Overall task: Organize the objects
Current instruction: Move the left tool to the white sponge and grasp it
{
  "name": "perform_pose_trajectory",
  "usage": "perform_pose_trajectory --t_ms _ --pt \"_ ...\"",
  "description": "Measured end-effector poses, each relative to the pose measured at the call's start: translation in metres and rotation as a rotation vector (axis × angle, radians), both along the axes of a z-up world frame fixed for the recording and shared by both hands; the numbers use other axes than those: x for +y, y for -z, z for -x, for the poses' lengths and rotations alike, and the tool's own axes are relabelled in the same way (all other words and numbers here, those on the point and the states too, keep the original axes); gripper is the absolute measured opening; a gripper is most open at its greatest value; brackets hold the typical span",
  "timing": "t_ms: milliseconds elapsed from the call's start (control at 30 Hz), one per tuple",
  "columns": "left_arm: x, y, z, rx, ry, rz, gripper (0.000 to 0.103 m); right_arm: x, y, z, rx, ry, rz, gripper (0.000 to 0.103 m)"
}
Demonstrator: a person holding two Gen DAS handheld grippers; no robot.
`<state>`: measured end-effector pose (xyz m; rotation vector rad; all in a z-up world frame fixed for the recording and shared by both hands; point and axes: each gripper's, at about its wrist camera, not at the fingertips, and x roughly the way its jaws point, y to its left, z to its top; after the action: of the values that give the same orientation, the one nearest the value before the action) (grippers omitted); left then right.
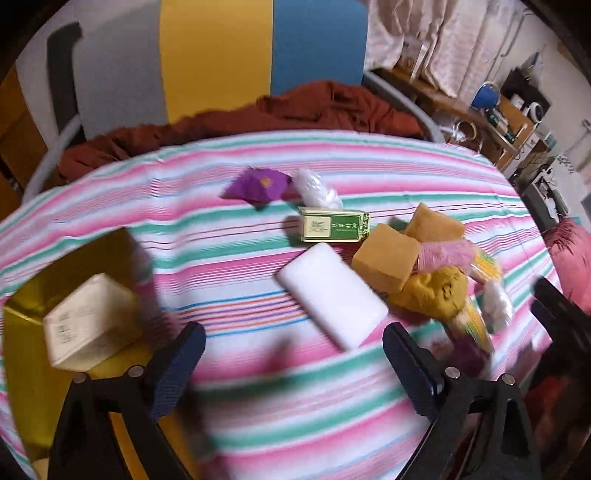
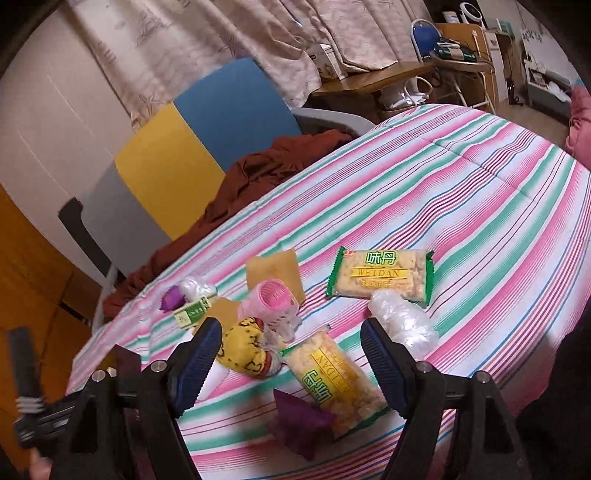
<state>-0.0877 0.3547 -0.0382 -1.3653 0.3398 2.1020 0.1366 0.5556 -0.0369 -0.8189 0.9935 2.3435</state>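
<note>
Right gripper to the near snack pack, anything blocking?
Nothing visible. The right gripper is open, and the near snack pack lies flat on the striped cloth between its fingers. A purple wrapper lies beside the pack's near end.

A wide surface covered in a pink, green, white and blue striped cloth point(image 2: 461, 192) fills the foreground. At its far edge lies a crumpled rust-brown fabric point(image 1: 295, 107), and behind that stands a chair back in grey, yellow and blue panels point(image 2: 207, 125) with a pale grey curved tube frame point(image 1: 51, 151). Pale patterned curtains point(image 2: 207, 40) hang along the wall, beside a plain off-white wall point(image 2: 48, 122). Further right, a wooden desk point(image 2: 373, 77) holds small clutter, with a blue folding chair point(image 2: 424, 35) near it. An orange-brown wooden panel point(image 2: 26, 266) stands at left. Light is dim and warm.
</note>
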Motion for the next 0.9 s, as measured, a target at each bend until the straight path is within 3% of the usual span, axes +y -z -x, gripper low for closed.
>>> perform_pose_trajectory --t_ms 133,200,467,567,600,767,900 --pt "0.028 0.024 0.006 -0.010 -0.019 0.044 0.096 -0.001 0.000 0.001 0.019 -0.021 0.012 0.080" --pt "0.040 0.036 0.012 -0.054 -0.039 0.046 0.096 -0.001 0.000 0.001 0.027 -0.023 0.022 0.080" --pt "0.061 0.067 0.032 -0.104 -0.102 0.095 0.102 0.001 0.004 0.004 0.019 -0.039 0.038 0.080" --pt "0.056 0.068 0.025 -0.056 -0.064 0.088 0.101 0.001 0.003 0.003 0.026 -0.029 0.043 0.080" --pt "0.052 0.068 0.022 -0.048 -0.052 0.086 0.099 0.001 0.004 0.002 0.028 -0.022 0.047 0.080" --pt "0.022 0.060 0.002 -0.027 0.005 0.039 0.069 0.001 0.005 0.004 0.015 -0.017 0.047 0.080" --pt "0.000 0.060 -0.012 -0.017 0.010 0.004 0.063 -0.001 0.004 0.007 -0.010 -0.024 0.021 0.080"
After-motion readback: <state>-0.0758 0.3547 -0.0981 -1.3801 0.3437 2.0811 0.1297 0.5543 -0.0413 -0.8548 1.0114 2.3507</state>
